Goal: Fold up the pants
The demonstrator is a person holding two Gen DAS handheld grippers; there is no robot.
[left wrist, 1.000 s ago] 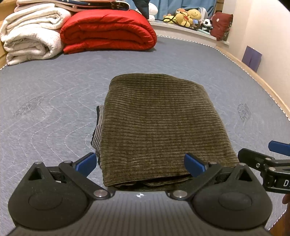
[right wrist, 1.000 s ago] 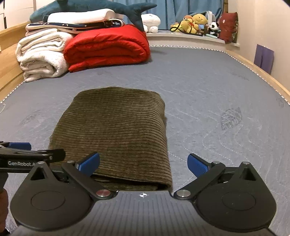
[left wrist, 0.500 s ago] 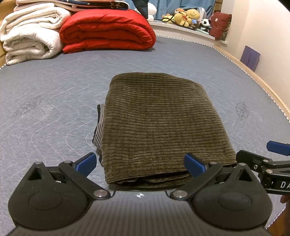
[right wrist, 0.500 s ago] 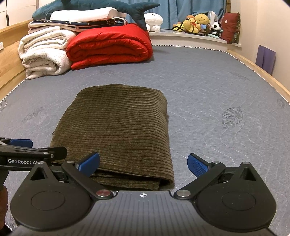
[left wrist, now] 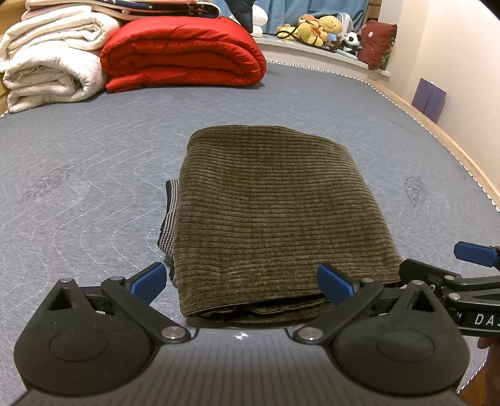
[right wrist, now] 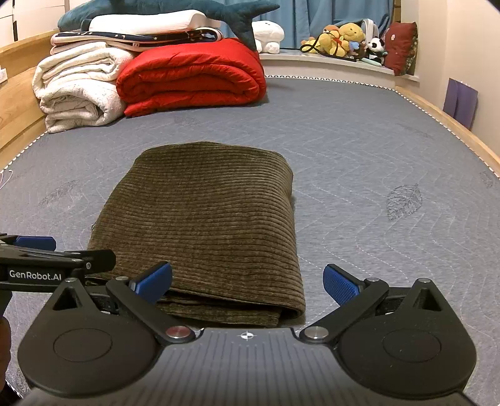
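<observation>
Olive corduroy pants (left wrist: pixel 268 212) lie folded into a thick rectangle near the middle of the grey quilted mattress (left wrist: pixel 78 175), flat, layered edges toward the cameras. A striped grey inner band (left wrist: pixel 168 218) sticks out along the bundle's left side.

Left gripper (left wrist: pixel 242 278): fingers wide apart, empty, just short of the near edge of the pants. Right gripper (right wrist: pixel 247 278): fingers also spread, empty, at the near right corner of the bundle. Each gripper shows at the edge of the other's view.

Surroundings: rolled red duvet (right wrist: pixel 193 81) and folded white blanket (right wrist: pixel 78 90) at the far end of the mattress, well apart from the pants. Blue shark plush (right wrist: pixel 162 9) on top of the stack. Soft toys (right wrist: pixel 343 40) on the far ledge. Mattress around the pants is bare.
</observation>
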